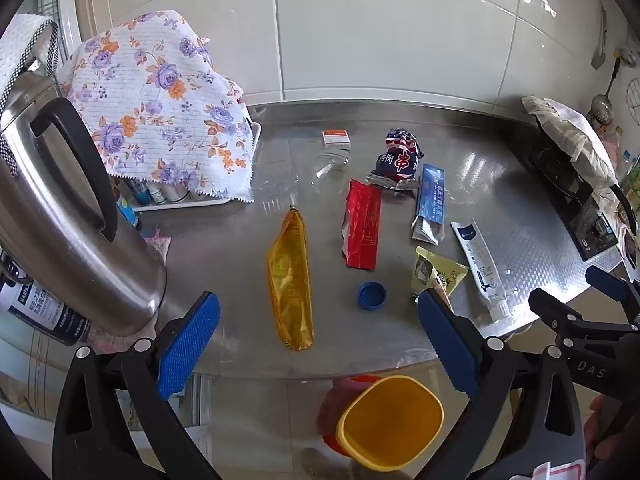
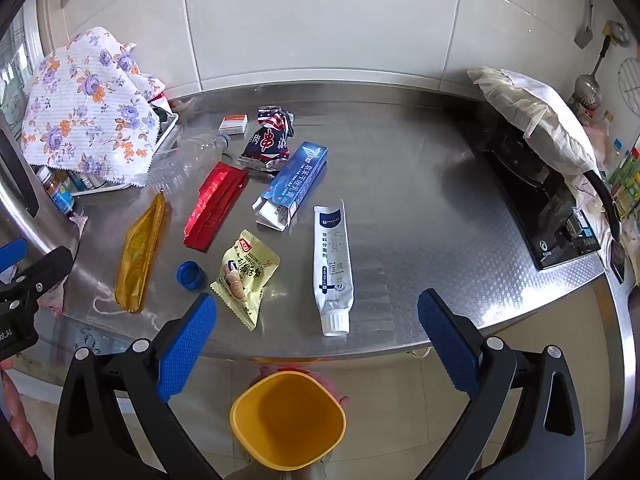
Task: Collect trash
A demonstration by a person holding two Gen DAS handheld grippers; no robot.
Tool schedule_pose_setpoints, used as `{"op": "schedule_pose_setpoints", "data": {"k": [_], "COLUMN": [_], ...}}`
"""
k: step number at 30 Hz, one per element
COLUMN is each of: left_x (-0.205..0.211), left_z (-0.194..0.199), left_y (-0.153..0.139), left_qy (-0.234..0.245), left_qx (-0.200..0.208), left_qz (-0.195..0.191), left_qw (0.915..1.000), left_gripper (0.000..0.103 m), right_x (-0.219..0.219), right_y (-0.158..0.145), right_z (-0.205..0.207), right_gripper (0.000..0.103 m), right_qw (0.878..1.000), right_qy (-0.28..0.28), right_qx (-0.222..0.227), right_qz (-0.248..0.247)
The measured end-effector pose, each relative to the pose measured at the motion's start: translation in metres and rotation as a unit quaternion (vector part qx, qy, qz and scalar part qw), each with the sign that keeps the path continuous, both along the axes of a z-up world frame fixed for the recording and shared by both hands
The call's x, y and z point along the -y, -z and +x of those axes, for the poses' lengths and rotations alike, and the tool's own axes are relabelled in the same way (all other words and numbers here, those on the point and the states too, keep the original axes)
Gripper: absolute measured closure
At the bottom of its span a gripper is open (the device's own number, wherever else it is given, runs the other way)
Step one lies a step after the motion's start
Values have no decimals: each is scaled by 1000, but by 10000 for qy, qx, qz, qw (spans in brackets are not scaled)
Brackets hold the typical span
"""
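Note:
Trash lies spread on the steel counter (image 1: 248, 320): an amber wrapper (image 1: 290, 280) (image 2: 140, 256), a red wrapper (image 1: 362, 228) (image 2: 216, 210), a blue bottle cap (image 1: 372, 295) (image 2: 191, 276), a yellow snack packet (image 1: 436, 272) (image 2: 244, 276), a white tube (image 1: 482, 268) (image 2: 333, 268), a blue toothpaste box (image 1: 430, 200) (image 2: 294, 186), a crumpled dark bag (image 1: 396, 160) (image 2: 268, 140), a clear bottle (image 2: 196, 156) and a small carton (image 1: 337, 139) (image 2: 235, 123). A yellow bin (image 1: 390, 422) (image 2: 288, 420) stands on the floor below the counter's front edge. My left gripper (image 1: 318, 340) and right gripper (image 2: 318, 340) hang open above that edge, holding nothing.
A steel kettle (image 1: 60, 216) stands at the left. Behind it a floral cloth (image 1: 160, 108) covers a rack of small bottles. A black stove (image 2: 536, 200) with a cloth-covered pan (image 2: 532, 116) fills the right end. Tiled wall runs along the back.

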State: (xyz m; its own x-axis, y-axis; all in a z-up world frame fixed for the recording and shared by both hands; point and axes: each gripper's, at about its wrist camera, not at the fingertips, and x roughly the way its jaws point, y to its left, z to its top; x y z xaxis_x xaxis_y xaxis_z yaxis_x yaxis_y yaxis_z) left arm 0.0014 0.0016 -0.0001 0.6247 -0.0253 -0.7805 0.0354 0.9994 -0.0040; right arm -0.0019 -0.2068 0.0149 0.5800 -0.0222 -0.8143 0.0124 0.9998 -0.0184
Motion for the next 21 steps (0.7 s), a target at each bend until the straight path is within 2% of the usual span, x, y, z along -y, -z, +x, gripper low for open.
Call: {"op": "schedule_pose_setpoints", "data": {"k": [6,9,21], "left_x": [-5,3,4], "left_z": [-4,-3,0], "left_y": [-2,0,1], "left_qy": [-59,-117,-194], "left_qx": [57,-26,-35], "left_qz": [29,171,215], "left_qw": [10000,9998,9996], "left_gripper": [5,5,5], "right_x": [0,1,3], "right_y": [-2,1,-1], "right_z": [-1,-1,-2], "right_gripper": [3,3,3], "right_qw": [10000,10000,10000], "right_qy": [-7,-2,-42], "right_qx": [2,-9,3], "right_qz": [-5,12,4]}}
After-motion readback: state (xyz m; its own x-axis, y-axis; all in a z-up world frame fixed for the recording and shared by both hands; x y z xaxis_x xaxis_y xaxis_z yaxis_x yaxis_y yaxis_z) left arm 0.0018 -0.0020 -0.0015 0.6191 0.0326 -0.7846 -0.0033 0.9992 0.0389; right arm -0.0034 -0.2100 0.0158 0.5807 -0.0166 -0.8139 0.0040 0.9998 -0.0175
